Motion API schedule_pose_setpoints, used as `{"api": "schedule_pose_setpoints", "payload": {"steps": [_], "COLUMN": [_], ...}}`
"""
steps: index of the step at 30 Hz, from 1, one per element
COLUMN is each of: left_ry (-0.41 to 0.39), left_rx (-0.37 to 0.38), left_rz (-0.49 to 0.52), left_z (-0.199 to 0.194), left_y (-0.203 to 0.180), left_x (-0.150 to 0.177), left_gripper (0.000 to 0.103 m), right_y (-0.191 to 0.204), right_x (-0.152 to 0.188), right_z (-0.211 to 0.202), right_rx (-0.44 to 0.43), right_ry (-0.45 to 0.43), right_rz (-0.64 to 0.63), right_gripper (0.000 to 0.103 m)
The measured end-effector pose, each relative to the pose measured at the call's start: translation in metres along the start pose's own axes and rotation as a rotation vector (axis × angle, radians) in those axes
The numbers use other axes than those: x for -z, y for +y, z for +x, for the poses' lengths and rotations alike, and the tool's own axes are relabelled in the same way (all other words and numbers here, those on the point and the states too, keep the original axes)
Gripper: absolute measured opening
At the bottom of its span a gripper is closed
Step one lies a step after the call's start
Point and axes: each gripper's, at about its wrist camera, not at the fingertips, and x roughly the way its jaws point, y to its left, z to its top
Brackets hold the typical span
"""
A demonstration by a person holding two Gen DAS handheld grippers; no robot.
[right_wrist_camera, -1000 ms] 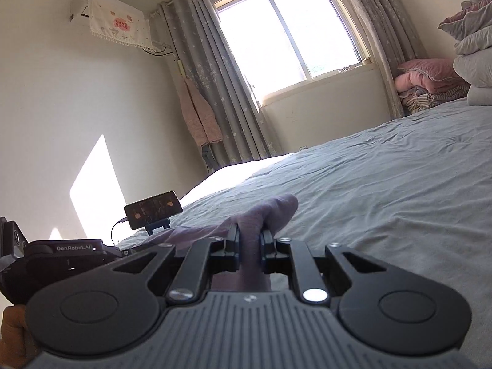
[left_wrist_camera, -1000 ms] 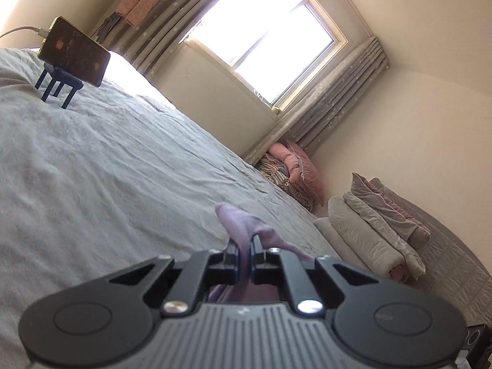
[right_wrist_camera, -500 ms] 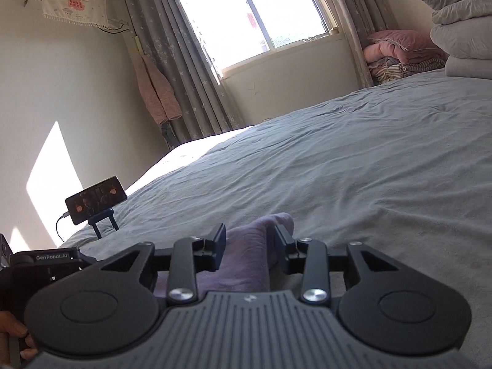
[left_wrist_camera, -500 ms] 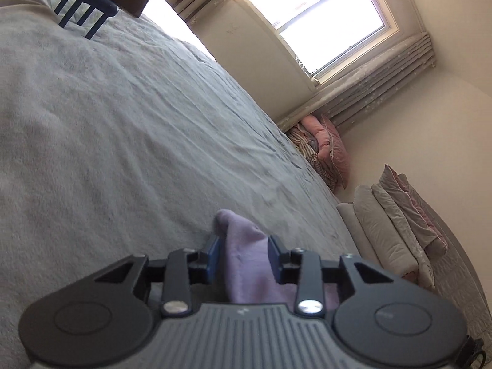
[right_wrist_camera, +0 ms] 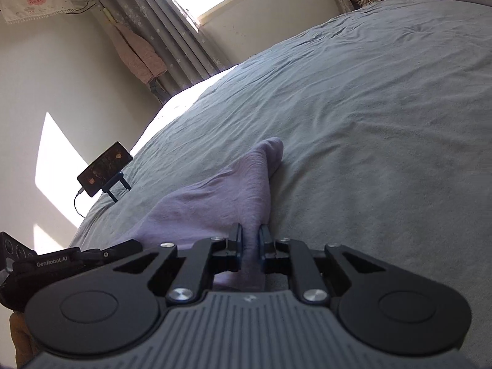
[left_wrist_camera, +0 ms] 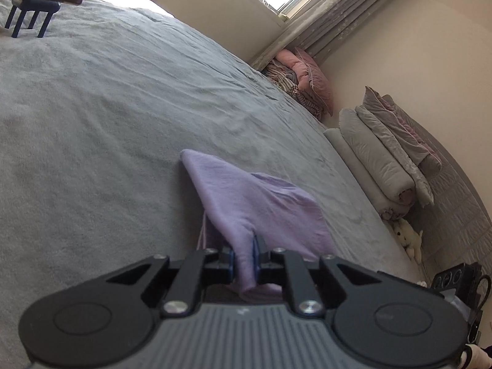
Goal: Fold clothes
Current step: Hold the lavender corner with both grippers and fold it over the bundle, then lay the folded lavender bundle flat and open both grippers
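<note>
- Near the front edge of the wide grey bed cover (left_wrist_camera: 123,123), the left gripper (left_wrist_camera: 244,256) is pinched tight on a soft purple cloth garment (left_wrist_camera: 255,203). Half a second ago its jaws stood wide around the cloth.
- Beside it, the right gripper (right_wrist_camera: 250,246) has also closed on the same garment (right_wrist_camera: 221,203); it too was wide a moment ago.
- The cloth now stretches in a ridge from each grip to a corner further out on the bed. I think both near corners are held, ready to lift and fold over.
- Far off, by the bed's left edge, a dark phone on a little blue stand (right_wrist_camera: 104,169) sits.
- At the far corner, rolled grey quilts (left_wrist_camera: 384,160) are stacked.
</note>
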Motion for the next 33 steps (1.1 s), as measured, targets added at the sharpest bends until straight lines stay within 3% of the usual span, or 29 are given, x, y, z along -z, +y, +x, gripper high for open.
{"api": "schedule_pose_setpoints", "payload": {"steps": [2,4,5,6,7,9,10,11,13,15,17,19,21,25,26,27,28,29,30,31,33], "left_ry": [0.022,0.009,-0.015,-0.074,-0.132,-0.251,-0.309,-0.347,-0.379,-0.362,-0.279,-0.147,-0.100,-0.060,-0.055,-0.051,-0.050,-0.054,-0.057,-0.057,-0.036], "left_rx": [-0.033,-0.051,-0.076,-0.131,-0.186,-0.284,-0.291,-0.269,-0.196,-0.155,-0.149,-0.174,-0.231,-0.292,-0.324,-0.358,-0.396,-0.441,-0.485,-0.532,-0.582], "left_rz": [0.058,0.085,0.103,0.138,0.174,0.245,0.277,0.305,0.372,0.444,0.494,0.512,0.538,0.524,0.509,0.502,0.502,0.510,0.518,0.519,0.483], "left_z": [0.005,0.000,-0.004,-0.009,-0.014,-0.024,-0.027,-0.030,-0.030,-0.024,-0.013,0.006,0.015,0.008,0.007,0.007,0.008,0.009,0.011,0.012,0.015], "left_y": [-0.006,-0.012,-0.015,-0.021,-0.026,-0.037,-0.040,-0.042,-0.050,-0.059,-0.061,-0.059,-0.059,-0.068,-0.072,-0.077,-0.083,-0.089,-0.096,-0.101,-0.107], "left_x": [0.001,-0.001,-0.002,-0.002,-0.002,-0.001,0.003,0.006,0.011,0.015,0.018,0.020,0.024,0.024,0.023,0.024,0.025,0.028,0.031,0.034,0.035], "left_gripper": [0.019,0.025,0.043,0.054,0.065,0.063,0.057,0.045,0.041,0.041,0.041,0.043,0.046,0.050,0.053,0.055,0.065,0.074,0.079,0.090,0.097], "right_y": [0.000,0.001,0.004,0.009,0.014,0.022,0.025,0.029,0.036,0.044,0.046,0.042,0.037,0.034,0.033,0.032,0.033,0.034,0.035,0.037,0.040], "right_x": [-0.001,-0.002,-0.003,-0.002,-0.001,0.001,0.004,0.007,0.014,0.020,0.023,0.022,0.023,0.013,0.009,0.005,0.002,0.000,-0.002,-0.004,-0.008], "right_z": [0.001,0.001,-0.001,-0.004,-0.008,-0.014,-0.015,-0.016,-0.015,-0.009,-0.001,0.009,0.015,0.004,-0.001,-0.006,-0.011,-0.014,-0.018,-0.021,-0.026], "right_rx": [0.033,0.066,0.073,0.088,0.105,0.134,0.124,0.108,0.077,0.059,0.070,0.102,0.128,0.131,0.125,0.127,0.132,0.139,0.145,0.151,0.177], "right_ry": [0.022,0.043,0.032,0.001,-0.033,-0.104,-0.143,-0.182,-0.237,-0.237,-0.192,-0.092,-0.003,0.065,0.062,0.053,0.032,0.018,0.007,-0.004,-0.008], "right_rz": [-0.022,-0.044,-0.061,-0.093,-0.130,-0.198,-0.232,-0.266,-0.342,-0.429,-0.478,-0.490,-0.515,-0.453,-0.404,-0.363,-0.323,-0.305,-0.294,-0.283,-0.274], "right_gripper": [0.014,0.031,0.037,0.050,0.057,0.058,0.058,0.058,0.057,0.053,0.051,0.048,0.033,0.031,0.036,0.051,0.071,0.082,0.098,0.103,0.103]}}
